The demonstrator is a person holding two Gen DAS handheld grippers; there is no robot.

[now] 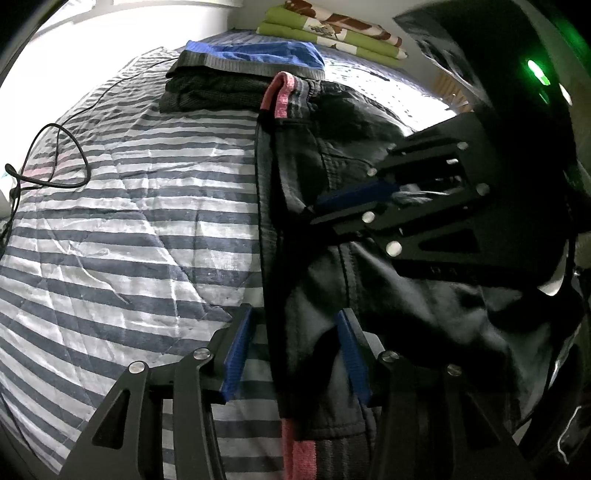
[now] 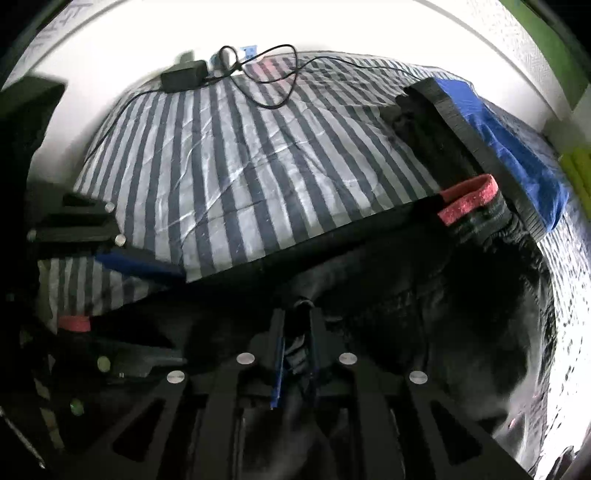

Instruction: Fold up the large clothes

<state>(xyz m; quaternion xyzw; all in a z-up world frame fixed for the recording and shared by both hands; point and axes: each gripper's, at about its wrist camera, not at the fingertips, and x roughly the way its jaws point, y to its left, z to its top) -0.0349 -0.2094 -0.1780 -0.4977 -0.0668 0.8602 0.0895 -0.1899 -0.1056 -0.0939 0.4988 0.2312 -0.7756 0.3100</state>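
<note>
left gripper (image 1: 295,354): jaws spread wide, blue pads either side of the garment's long edge; the dark fabric and its black trim run between the fingers, not pinched. Contact with the pads cannot be told.
left gripper, other view (image 2: 147,266): seen at far left, one blue-padded finger lying over the striped cover right at the garment's edge.
dark garment (image 1: 369,295): large, black-grey, jacket-like, laid along the right side of the bed from near to far; seams and a pocket-like flap visible, surface rumpled, long left edge fairly straight.
pink cuffs (image 1: 282,96): ribbed pink-and-grey band at the far end, a second pink band at the near end just below the left gripper.
right gripper (image 2: 295,354): jaws nearly closed, clamped on a bunched fold of the dark garment; fabric fills the narrow gap between the blue pads.
right gripper, other view (image 1: 354,199): comes in from the right, fingers pressed together on the cloth mid-garment.
striped bed cover (image 1: 129,221): grey and white, wrinkled, under everything.
black cable (image 1: 51,155): loops at the left edge of the bed, well apart from the garment.
folded stack (image 1: 240,74): dark knit with a blue piece on top, far end, touching the pink cuff area.
green patterned bedding (image 1: 332,33): folded, behind the stack.
</note>
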